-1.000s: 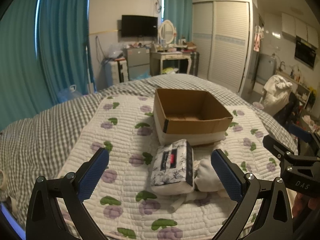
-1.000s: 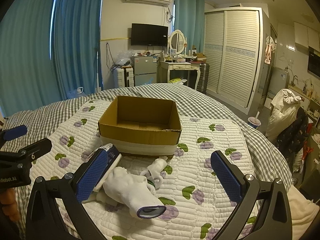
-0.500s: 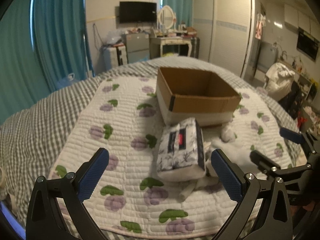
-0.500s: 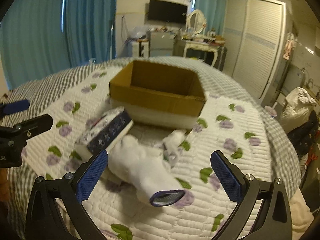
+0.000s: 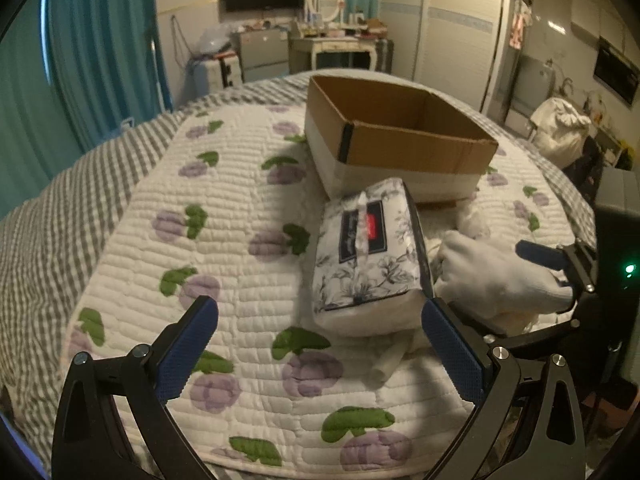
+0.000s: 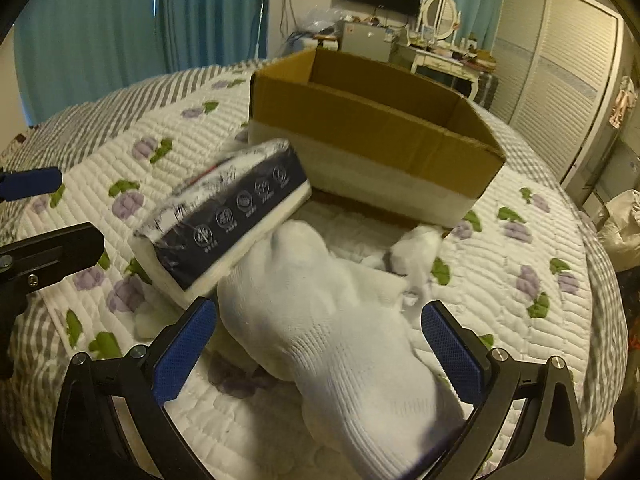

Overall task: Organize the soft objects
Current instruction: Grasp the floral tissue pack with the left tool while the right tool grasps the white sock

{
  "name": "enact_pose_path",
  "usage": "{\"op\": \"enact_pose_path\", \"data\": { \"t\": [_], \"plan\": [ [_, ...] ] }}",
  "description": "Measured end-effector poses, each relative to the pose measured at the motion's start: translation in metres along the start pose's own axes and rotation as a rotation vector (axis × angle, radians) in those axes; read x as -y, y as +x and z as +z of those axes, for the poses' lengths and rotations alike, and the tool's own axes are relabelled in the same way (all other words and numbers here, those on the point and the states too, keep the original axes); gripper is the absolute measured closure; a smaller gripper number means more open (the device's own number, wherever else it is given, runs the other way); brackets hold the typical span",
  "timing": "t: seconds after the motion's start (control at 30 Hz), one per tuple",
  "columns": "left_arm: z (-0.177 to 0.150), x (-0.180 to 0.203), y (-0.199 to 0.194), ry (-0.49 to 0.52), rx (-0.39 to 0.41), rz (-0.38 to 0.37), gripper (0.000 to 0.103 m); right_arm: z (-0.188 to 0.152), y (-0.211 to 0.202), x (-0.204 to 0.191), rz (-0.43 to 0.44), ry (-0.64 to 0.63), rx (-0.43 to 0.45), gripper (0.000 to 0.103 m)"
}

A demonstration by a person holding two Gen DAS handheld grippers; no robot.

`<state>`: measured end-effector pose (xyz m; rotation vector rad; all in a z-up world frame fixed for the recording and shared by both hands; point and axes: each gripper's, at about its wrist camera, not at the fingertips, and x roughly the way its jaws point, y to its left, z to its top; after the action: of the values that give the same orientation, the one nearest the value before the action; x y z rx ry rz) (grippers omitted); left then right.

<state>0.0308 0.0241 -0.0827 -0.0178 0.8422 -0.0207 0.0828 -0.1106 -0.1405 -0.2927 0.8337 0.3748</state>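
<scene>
- Quilted bedspread [image 5: 248,208] with purple flowers covers the bed, and everything is laid out on it.
- Right gripper [image 6: 318,354] has its jaws spread wide, straddling the white sock [image 6: 336,344]; the blue pads sit either side of it and neither is pressing in yet.
- Left gripper [image 5: 320,352] is spread too, hanging empty just short of the floral tissue pack [image 5: 370,256], with its right pad close to the pack's near corner.
- That tissue pack lies tilted, resting partly on the sock pile, just in front of the cardboard box [image 5: 400,148].
- A smaller white bundle [image 6: 416,246] sits beyond the sock, near the box.
- The box shows nothing inside in either view, so I judge the sorting barely begun: sock, pack and bundle all remain outside.
</scene>
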Motion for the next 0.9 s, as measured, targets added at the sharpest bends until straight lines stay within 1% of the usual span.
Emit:
{"op": "enact_pose_path", "data": {
  "t": [0.03,0.1,0.17,0.27,0.37,0.47,0.63,0.77,0.8,0.9],
  "plan": [
    [-0.001,0.001,0.003,0.002,-0.003,-0.007,0.001,-0.001,0.002,-0.001,0.003,-0.002,-0.004,0.0],
    [0.0,0.003,0.009,0.009,-0.001,-0.014,0.001,-0.002,0.003,0.001,0.008,-0.002,-0.011,0.006],
    [0.0,0.006,0.014,0.018,0.006,-0.027,0.001,-0.003,0.001,0.006,0.025,0.006,-0.006,0.016],
    [0.002,0.012,0.023,0.028,0.001,-0.062,0.001,-0.003,-0.008,0.015,0.081,0.023,0.018,0.028],
    [0.004,0.018,0.029,0.039,-0.009,-0.094,0.001,-0.001,-0.018,0.023,0.077,0.029,0.048,0.035],
    [0.006,0.02,0.037,0.036,-0.02,-0.111,0.001,0.003,-0.025,0.033,0.077,0.063,0.073,0.037],
    [0.006,0.015,0.058,-0.005,-0.063,-0.132,0.001,0.008,-0.029,0.049,0.052,0.098,0.092,0.038],
    [0.008,0.016,0.07,-0.047,-0.11,-0.184,0.002,0.009,-0.028,0.053,0.052,0.115,0.089,0.038],
    [0.009,0.017,0.071,-0.05,-0.115,-0.19,0.003,0.009,-0.028,0.053,0.056,0.116,0.087,0.038],
    [0.009,0.019,0.073,-0.041,-0.127,-0.201,0.011,0.008,-0.03,0.052,0.064,0.119,0.087,0.038]
  ]
}}
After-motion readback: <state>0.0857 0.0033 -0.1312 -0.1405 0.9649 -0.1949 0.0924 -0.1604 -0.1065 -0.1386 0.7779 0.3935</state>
